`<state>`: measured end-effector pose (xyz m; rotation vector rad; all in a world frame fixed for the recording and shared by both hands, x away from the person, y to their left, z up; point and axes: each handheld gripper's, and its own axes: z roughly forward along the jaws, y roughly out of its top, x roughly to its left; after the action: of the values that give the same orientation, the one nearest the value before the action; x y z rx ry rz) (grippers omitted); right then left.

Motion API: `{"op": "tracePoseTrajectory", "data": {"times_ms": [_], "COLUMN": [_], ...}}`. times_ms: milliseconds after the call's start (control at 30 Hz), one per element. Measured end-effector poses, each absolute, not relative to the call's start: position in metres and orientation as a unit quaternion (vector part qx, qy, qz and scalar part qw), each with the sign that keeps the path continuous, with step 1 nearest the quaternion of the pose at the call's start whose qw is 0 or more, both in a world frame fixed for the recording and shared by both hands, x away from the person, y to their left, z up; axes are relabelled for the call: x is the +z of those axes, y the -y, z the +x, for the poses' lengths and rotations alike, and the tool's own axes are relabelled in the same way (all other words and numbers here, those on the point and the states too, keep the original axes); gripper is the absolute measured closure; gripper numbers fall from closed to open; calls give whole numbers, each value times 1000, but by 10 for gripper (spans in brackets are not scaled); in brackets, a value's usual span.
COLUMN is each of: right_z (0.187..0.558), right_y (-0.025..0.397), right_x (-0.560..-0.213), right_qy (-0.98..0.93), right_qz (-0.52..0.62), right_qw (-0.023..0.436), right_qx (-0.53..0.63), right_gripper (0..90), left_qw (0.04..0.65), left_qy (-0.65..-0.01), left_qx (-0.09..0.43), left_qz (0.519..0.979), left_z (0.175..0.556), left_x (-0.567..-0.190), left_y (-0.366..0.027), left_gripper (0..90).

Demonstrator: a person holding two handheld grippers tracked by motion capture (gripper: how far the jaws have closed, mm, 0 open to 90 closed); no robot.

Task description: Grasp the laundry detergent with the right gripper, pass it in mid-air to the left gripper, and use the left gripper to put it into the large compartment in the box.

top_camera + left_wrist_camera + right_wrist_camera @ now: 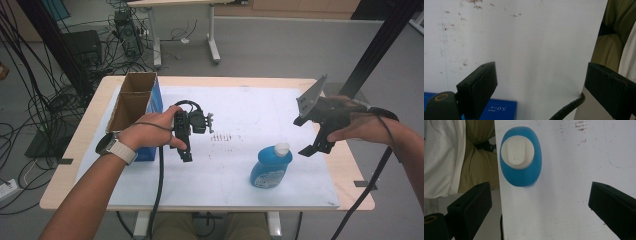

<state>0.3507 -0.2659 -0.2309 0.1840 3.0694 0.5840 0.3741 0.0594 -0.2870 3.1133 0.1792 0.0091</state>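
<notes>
both tools gape empty; right tool [539,202] view shows blue bottle [521,157] cap, left tool [539,85] view box corner [496,111].

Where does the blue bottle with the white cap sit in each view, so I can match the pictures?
High view: the blue bottle stands right of centre, near the front edge of the white mat, below the right gripper.
Left gripper view: not in it.
Right gripper view: upper centre-left, seen from above, white cap facing the camera.
Shared landmark: the white mat.
</notes>
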Motion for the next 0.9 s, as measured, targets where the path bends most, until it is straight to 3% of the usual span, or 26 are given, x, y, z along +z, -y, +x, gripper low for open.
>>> {"op": "tracePoseTrajectory", "data": {"times_ms": [900], "right_z": [340], "right_y": [272], "right_x": [-268], "right_qy": [-972], "right_qz": [41], "right_qw": [7], "right_qx": [232], "right_gripper": [52], "left_qw": [15], "left_qy": [-59], "left_qx": [-1], "left_qz": [998], "left_z": [376], "left_x": [-294], "left_y": [-56], "left_gripper": [113]}}
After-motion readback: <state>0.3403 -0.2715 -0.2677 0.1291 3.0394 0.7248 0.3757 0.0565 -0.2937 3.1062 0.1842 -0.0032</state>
